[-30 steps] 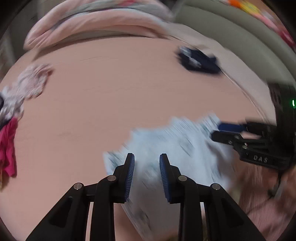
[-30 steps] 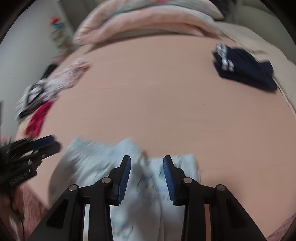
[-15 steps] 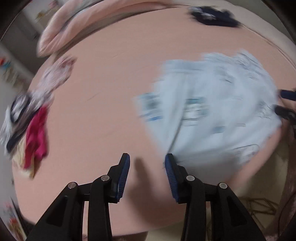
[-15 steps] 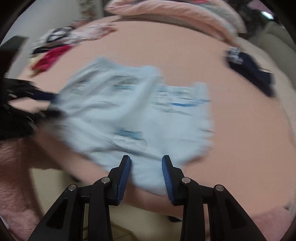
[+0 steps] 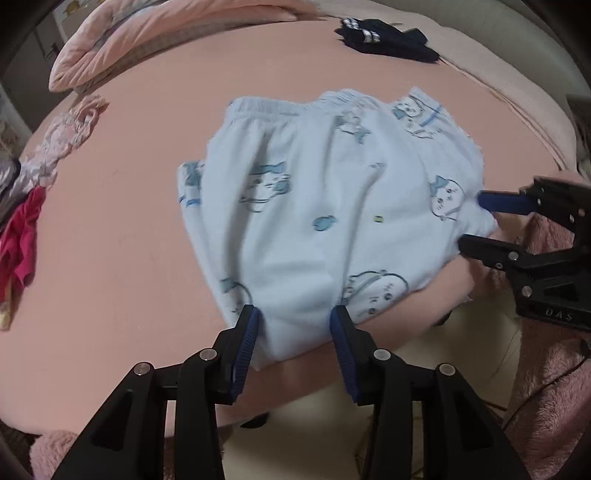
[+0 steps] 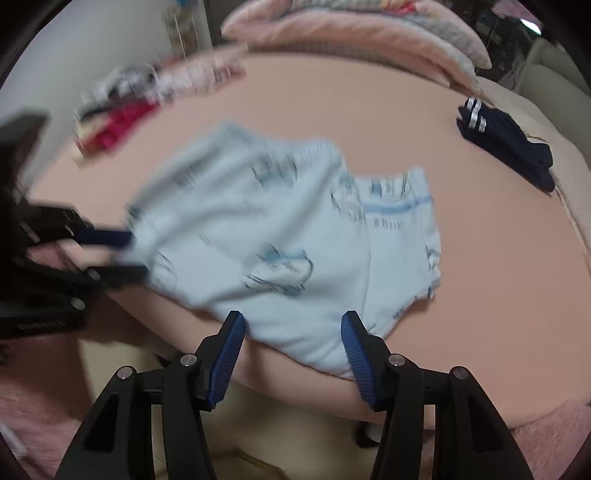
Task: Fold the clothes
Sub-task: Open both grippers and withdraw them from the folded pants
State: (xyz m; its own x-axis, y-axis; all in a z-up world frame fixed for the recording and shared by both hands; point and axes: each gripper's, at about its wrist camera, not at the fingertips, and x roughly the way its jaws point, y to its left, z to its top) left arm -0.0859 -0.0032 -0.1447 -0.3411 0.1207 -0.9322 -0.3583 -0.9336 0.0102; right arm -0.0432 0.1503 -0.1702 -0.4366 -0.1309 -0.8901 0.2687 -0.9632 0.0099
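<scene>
Pale blue shorts (image 5: pixel 314 206) printed with cartoon faces lie spread on the pink bed sheet (image 5: pixel 122 236), waistband away from me. My left gripper (image 5: pixel 295 321) is open at the bed's near edge, and the shorts' near hem lies between its blue pads. In the same view my right gripper (image 5: pixel 480 223) stands open at the shorts' right edge. The right wrist view shows that gripper (image 6: pixel 291 326) open over the near edge of the shorts (image 6: pixel 266 236), with the left gripper (image 6: pixel 127 254) open at their left side.
A folded navy garment (image 5: pixel 388 37) lies at the far right of the bed. A loose pile with a red piece (image 5: pixel 22 236) sits at the left edge. A rolled pink quilt (image 5: pixel 166 29) lies along the back. Below the bed is a pink fluffy rug (image 5: pixel 546 387).
Both grippers have drawn back to the bed's near edge and their jaws stand wider. The shorts, bunched and blurred before, now lie spread out on the sheet.
</scene>
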